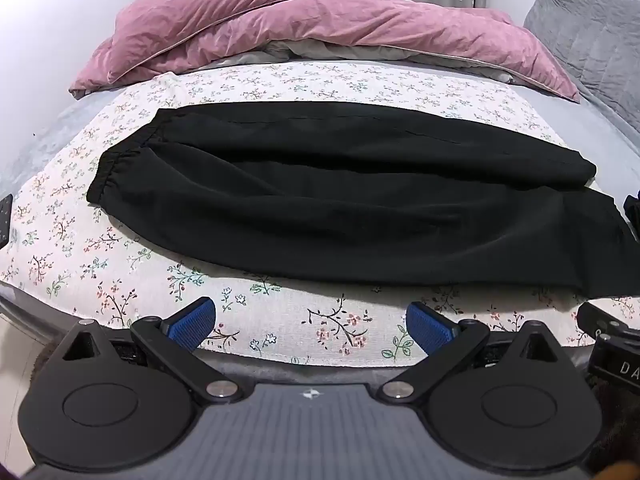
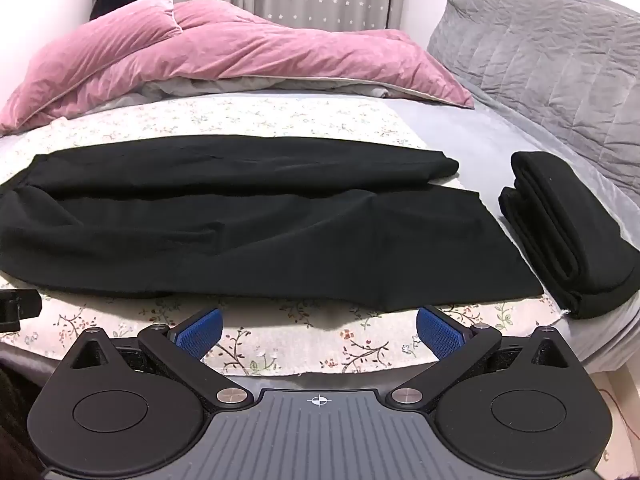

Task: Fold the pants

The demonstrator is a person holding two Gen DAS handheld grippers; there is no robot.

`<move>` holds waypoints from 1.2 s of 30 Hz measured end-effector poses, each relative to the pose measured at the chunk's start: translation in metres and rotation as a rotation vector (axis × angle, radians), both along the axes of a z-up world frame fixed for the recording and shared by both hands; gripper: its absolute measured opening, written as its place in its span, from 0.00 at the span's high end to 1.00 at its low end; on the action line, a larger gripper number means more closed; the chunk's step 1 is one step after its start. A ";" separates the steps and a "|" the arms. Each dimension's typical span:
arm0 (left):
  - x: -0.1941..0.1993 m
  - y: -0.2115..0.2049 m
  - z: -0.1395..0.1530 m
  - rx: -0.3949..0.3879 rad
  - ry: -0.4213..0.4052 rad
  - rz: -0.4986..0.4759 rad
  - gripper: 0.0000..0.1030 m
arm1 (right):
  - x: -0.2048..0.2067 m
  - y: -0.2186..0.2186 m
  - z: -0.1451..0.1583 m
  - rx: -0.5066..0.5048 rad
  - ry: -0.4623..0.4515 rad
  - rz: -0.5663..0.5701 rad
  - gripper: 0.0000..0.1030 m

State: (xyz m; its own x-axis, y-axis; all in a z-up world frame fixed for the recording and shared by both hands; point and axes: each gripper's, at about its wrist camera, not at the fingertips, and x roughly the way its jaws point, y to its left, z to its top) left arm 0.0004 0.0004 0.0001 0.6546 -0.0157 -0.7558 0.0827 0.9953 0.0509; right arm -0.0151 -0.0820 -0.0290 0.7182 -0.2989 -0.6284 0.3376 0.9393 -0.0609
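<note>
Left wrist view, my left gripper (image 1: 311, 322) fingers spread wide, empty, "DA" legible on right gripper (image 2: 319, 330) body, likewise spread, black pants (image 1: 340, 196) flat on floral sheet (image 1: 280, 332), folded black garment (image 2: 568, 232) beside, pink duvet (image 2: 240, 56) beyond.

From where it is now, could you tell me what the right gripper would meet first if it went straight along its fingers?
Probably the floral cloth just ahead of the open right gripper, short of the near edge of the black pants. It points downward; depth is hard to judge.
</note>
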 end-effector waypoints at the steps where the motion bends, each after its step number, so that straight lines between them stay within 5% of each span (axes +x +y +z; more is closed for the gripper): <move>1: 0.000 0.000 0.000 0.000 0.001 -0.001 0.00 | 0.000 0.000 0.000 -0.004 -0.003 -0.002 0.00; 36: 0.001 0.003 0.003 -0.021 0.013 0.010 0.00 | 0.005 0.016 0.000 -0.008 0.015 0.028 0.00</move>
State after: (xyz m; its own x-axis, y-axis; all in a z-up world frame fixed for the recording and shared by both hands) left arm 0.0011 0.0030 0.0035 0.6446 -0.0253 -0.7641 0.0733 0.9969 0.0289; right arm -0.0104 -0.0657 -0.0291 0.7169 -0.2833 -0.6370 0.3097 0.9480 -0.0730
